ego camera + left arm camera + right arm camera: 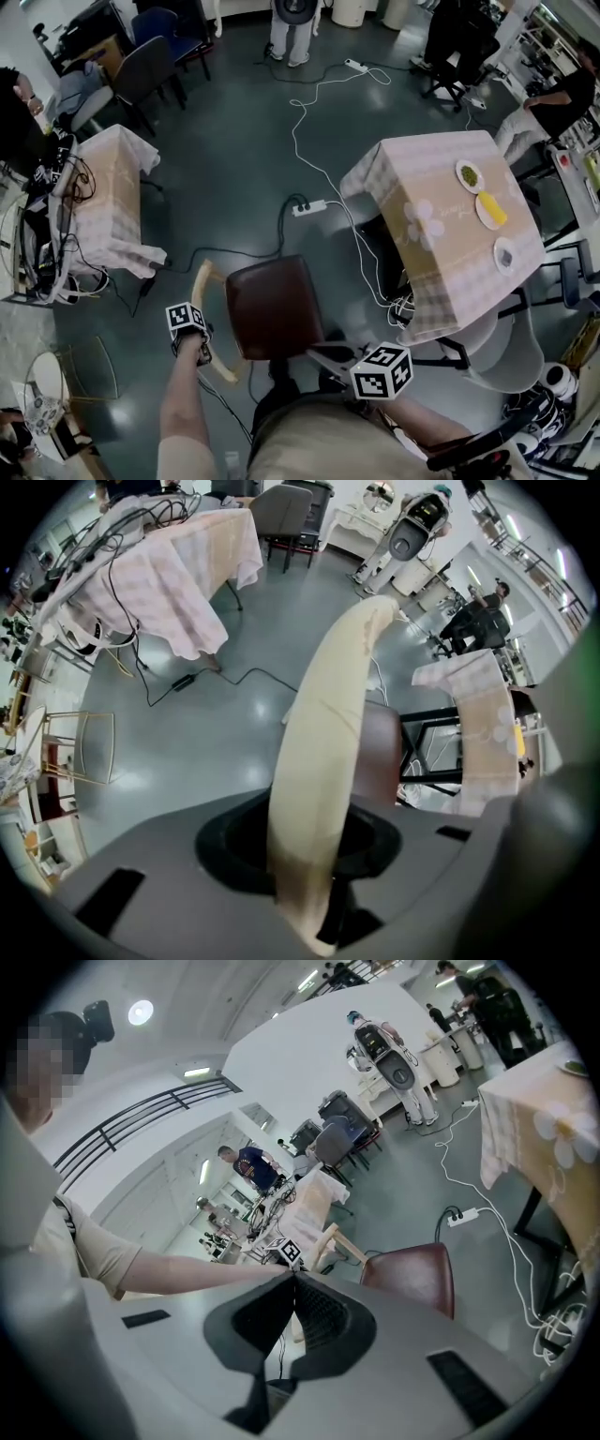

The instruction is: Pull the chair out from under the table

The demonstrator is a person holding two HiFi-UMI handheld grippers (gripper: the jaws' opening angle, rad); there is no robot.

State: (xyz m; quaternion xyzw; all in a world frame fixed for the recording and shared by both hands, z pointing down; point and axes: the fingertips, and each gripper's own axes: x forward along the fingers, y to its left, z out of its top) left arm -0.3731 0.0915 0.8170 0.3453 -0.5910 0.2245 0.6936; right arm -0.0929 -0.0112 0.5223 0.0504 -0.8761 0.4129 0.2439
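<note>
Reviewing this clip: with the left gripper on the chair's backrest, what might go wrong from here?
Only the left gripper holds the backrest, its jaws on a smooth curved rail; the chair may swivel or slip free. The black cable and white cable lie on the floor close to the chair and might snag.

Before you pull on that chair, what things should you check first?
1. Left gripper clamped on the chair's cream backrest: ok, the wood sits tight between its jaws.
2. Right gripper out of the way: ok, shut, empty, off the chair.
3. Brown seat apart from the table: ok, bare floor shows between them in the head view.
4. Black cable from the power strip free of the chair legs: cannot tell, it runs in under the seat.
5. Chair legs flat on the floor: cannot tell, the seat hides them.
</note>
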